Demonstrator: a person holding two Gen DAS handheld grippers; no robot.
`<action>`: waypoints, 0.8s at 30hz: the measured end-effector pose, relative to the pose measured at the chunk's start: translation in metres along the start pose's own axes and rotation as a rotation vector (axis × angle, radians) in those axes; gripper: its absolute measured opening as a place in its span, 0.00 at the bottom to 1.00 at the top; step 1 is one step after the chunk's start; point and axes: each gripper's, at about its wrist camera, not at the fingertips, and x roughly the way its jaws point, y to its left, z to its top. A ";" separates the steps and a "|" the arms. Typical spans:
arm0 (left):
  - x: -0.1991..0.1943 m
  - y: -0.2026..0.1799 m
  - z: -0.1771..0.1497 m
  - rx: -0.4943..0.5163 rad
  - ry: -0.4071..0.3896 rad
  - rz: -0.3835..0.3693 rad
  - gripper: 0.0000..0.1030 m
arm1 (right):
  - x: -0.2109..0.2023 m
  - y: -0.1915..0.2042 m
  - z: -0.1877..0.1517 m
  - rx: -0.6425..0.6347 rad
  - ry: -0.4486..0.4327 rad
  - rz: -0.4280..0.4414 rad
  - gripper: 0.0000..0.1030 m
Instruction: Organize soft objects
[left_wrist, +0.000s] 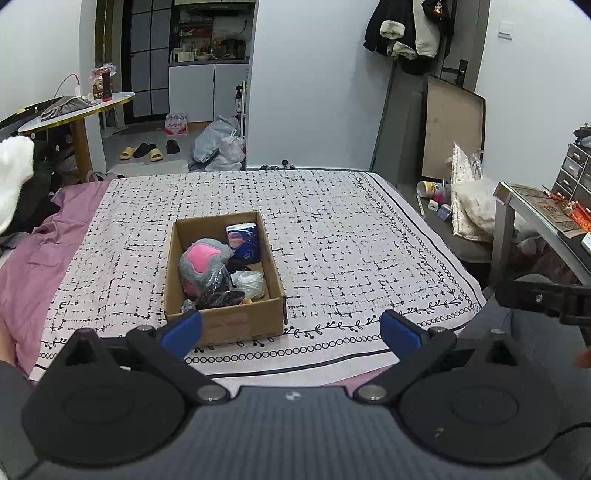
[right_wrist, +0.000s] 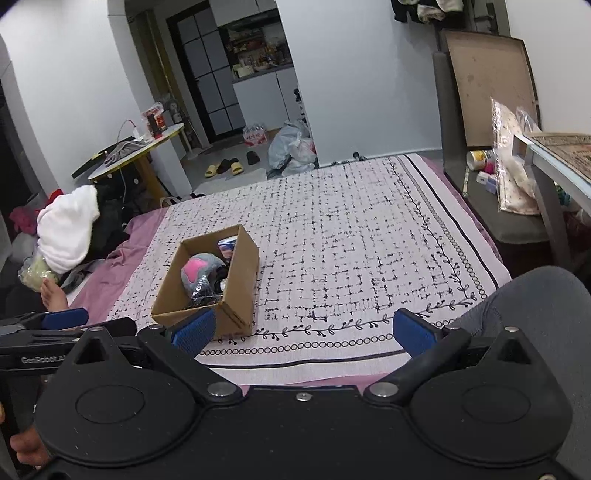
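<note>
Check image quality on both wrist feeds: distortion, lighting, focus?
Left wrist view: strong fisheye bend, dark vignette corners; even indoor light, soft shadows; cardboard box and patterned bedspread sharp, left gripper open and slightly soft. Right wrist view: same barrel warp, horizon tilted, walls curved; no glare; box readable, its contents smaller and partly hidden by the near wall; right gripper open.

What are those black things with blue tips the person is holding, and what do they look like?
Two handheld grippers. The left gripper and right gripper each have a black body with round disc joints, silver bolts and two fingers tipped with ribbed blue pads. White lettering marks the left one's side.
</note>
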 end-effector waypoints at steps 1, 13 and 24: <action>0.000 0.000 -0.001 -0.001 0.002 -0.001 0.99 | 0.000 0.001 0.000 -0.001 0.000 0.003 1.00; -0.002 0.000 -0.003 0.013 -0.004 -0.003 0.99 | 0.002 0.009 -0.003 -0.018 0.004 0.007 1.00; -0.001 0.000 -0.004 0.022 -0.006 -0.018 0.99 | 0.002 0.009 -0.004 -0.016 0.008 0.004 1.00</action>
